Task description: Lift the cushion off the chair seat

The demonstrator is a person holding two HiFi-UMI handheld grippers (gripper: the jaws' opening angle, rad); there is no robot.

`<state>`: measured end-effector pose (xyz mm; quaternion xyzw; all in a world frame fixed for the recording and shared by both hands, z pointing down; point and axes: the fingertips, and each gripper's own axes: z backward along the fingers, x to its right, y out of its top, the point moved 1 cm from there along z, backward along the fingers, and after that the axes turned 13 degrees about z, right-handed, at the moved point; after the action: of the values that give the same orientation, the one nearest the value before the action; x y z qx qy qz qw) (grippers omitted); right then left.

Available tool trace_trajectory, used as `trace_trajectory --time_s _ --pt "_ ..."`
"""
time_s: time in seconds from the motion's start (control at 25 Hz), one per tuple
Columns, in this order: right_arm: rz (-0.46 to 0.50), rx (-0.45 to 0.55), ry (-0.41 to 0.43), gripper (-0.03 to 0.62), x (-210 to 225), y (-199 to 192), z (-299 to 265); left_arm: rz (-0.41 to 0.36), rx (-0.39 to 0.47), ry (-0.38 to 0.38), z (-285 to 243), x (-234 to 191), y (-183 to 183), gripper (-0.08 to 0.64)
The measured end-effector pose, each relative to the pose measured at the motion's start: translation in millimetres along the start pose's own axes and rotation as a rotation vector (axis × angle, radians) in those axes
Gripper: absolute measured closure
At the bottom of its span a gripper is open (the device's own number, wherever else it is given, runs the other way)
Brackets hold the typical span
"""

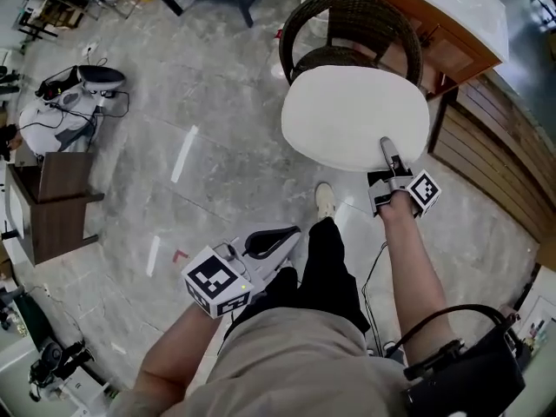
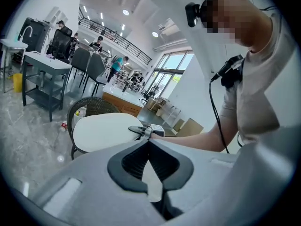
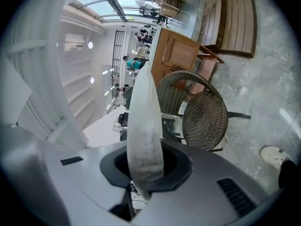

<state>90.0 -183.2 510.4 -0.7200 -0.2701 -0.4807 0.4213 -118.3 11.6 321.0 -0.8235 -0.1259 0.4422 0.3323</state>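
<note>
A pale grey stone floor (image 1: 217, 129) runs through a big open room, with desks and seated people far off in the left gripper view.

Nearest, low by the person's hip, the left gripper (image 1: 271, 240) has its dark pads pressed together at the tips with nothing between them. It takes no part in the lift and is well apart from the chair.

Further out, at the end of the outstretched arm, the right gripper (image 1: 387, 150) is clamped on the cushion (image 1: 352, 115). It bites the near edge, towards its right end. In the right gripper view the white pad runs edge-on up between the jaws, pinched narrow where they press.

The cushion is held roughly flat in the air, in front of and above the wicker chair (image 1: 347, 11). The woven chair seat (image 3: 205, 119) lies bare beyond it, so I judge the cushion is already clear of the seat. A wooden counter (image 1: 434, 33) stands just behind the chair.

The lift looks as good as done. The next move needs a firm pinch and a level wrist, since a single bite at one edge lets the far side sag or swing. The pad must also be carried clear of the curved chair back before being set down.
</note>
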Motion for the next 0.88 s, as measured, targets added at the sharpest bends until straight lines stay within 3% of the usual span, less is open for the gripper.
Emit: trace_trajectory --time_s 0.4,0.88 --pt "0.001 0.001 0.068 0.546 -94.6 -21.5 71.5 -0.076 0.050 -0.037 56.1 35.8 11.0 0.554" --pt "0.037 0.014 0.161 0.546 -192.1 -51.0 153.6 -0.148 0.095 -0.048 129.1 71.1 -3.8 0.554"
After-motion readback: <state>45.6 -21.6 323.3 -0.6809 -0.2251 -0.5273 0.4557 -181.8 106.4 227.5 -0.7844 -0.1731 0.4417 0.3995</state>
